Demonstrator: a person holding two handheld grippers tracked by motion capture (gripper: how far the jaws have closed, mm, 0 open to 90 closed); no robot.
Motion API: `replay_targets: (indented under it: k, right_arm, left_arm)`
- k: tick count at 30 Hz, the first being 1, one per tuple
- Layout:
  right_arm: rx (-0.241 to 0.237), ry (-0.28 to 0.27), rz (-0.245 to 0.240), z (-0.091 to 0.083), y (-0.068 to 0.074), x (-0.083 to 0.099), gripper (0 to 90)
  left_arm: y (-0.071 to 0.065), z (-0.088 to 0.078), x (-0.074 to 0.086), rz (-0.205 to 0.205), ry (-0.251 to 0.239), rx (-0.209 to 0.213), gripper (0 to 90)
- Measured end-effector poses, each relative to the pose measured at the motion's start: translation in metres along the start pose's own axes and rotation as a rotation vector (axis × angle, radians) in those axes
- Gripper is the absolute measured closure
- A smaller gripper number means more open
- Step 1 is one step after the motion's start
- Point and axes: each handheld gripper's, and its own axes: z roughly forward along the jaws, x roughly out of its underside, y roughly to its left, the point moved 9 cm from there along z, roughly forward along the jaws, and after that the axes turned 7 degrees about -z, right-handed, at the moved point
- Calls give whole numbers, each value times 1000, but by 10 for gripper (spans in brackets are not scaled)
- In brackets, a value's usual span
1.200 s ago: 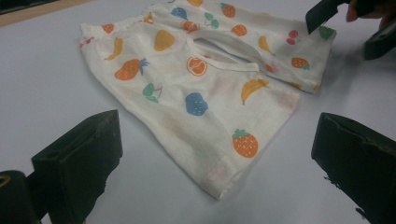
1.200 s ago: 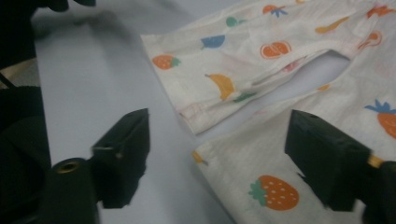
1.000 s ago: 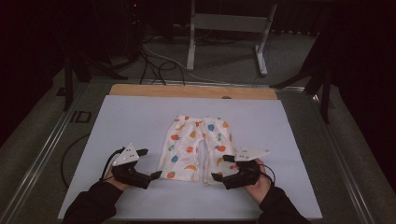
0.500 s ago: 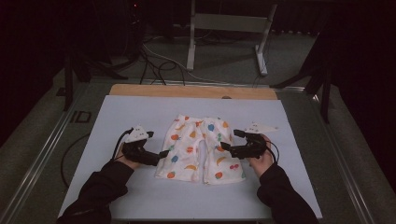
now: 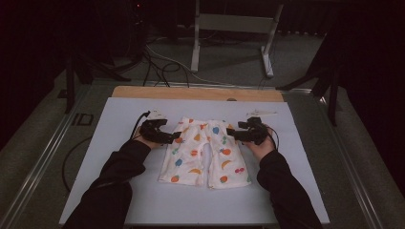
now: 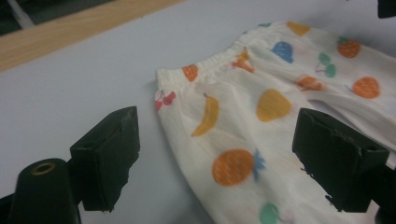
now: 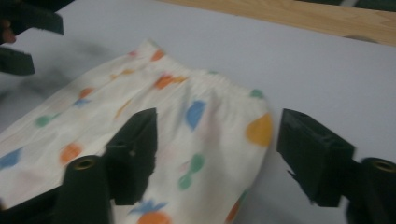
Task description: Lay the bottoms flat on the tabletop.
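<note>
Pants point(image 5: 205, 152) lie flat on the white mat point(image 5: 119, 191), waistband toward the far wooden edge point(image 5: 196, 93), legs toward the person. No fold made yet, nothing lifted.

Left gripper point(image 5: 173, 138) sits at the waist's left corner. In the left gripper view the jaws are apart and have just been closing; the side hem and waist corner point(image 6: 161, 88) lie between them, one jaw over bare mat, the other over the cloth. Pads do not press the fabric, so no grip yet.

Right gripper point(image 5: 233, 132) is at the waist's right corner, mirroring the left. In the right gripper view the jaws stand wide and have just been closing, with the right waist corner point(image 7: 254, 126) between and just ahead of them. Not pinched either.

Judgement: the approach to both waist corners is about done. Left to do: pinch both corners, lift, then the fold or move itself. Early stage, most work remains.
</note>
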Motion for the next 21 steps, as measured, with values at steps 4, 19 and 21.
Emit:
replay_targets:
  k: [4, 19, 21]
  right_arm:
    - [20, 20, 33, 17, -13, -5, 390]
    - [107, 188, 91, 58, -42, 6, 562]
    - [115, 214, 108, 61, -43, 12, 618]
  left_arm:
    - [16, 22, -2, -27, 34, -36, 261]
    - [33, 55, 4, -85, 146, -73, 653]
    - [32, 56, 4, -92, 158, -82, 688]
